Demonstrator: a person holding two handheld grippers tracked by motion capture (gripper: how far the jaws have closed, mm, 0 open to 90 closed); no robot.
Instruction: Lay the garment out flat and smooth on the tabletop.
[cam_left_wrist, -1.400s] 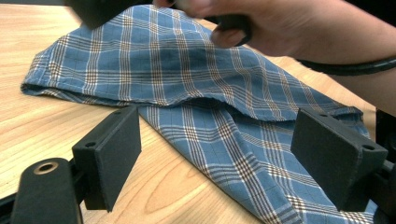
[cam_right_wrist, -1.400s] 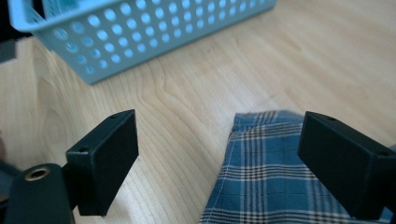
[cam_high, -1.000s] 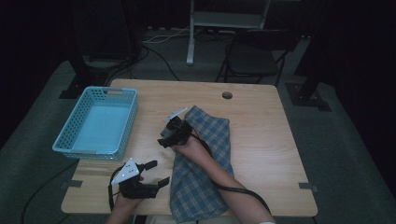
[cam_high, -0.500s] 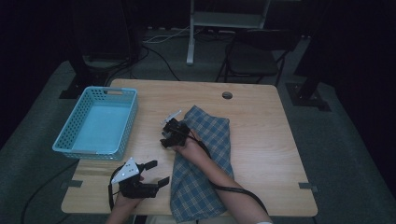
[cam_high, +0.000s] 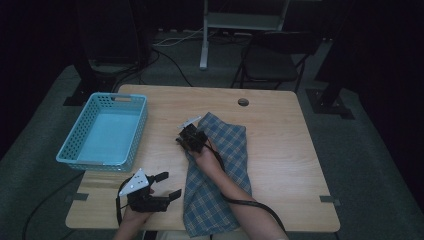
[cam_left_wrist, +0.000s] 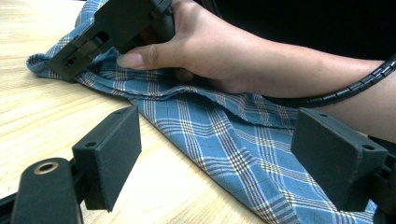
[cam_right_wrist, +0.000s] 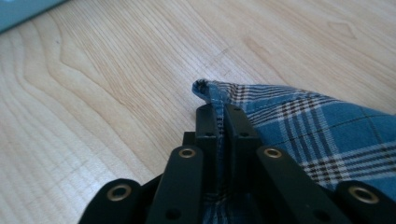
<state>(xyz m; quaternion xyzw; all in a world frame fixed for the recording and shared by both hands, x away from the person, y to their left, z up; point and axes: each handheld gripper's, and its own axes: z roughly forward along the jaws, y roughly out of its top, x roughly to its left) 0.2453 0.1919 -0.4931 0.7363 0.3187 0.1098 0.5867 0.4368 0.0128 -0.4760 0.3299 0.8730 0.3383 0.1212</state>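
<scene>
**Plaid cloth pinched at its far corner by the right tongs**

The plaid cloth (cam_high: 220, 170) lies on the wooden counter (cam_high: 295, 150), running from the middle of the high view down to the lower edge, where its near end reaches the counter's front rim. It is blue with dark and white checks, and it lies in soft folds rather than flat.

The right tongs (cam_high: 189, 136) sit at the cloth's upper left corner, just above the middle of the high view. Their jaws have just been closing and now stand pressed together on the cloth. In the right gripper view the right tongs (cam_right_wrist: 218, 119) show the fabric's hemmed corner caught between the two black jaws, a small fold of it poking out past the tips. The right hand (cam_left_wrist: 201, 46) rests on the cloth behind them, thumb laid along the fabric, and a ribbed black cable trails back along the forearm.

The left tongs (cam_high: 167, 185) lie at the lower left of the high view, just beside the cloth's left edge, with jaws spread and nothing between them. In the left gripper view the left tongs (cam_left_wrist: 215, 158) look across bare wood and the cloth's edge.

A light blue basket (cam_high: 72, 150) stands on the counter at the left of the high view, well apart from the cloth.
</scene>
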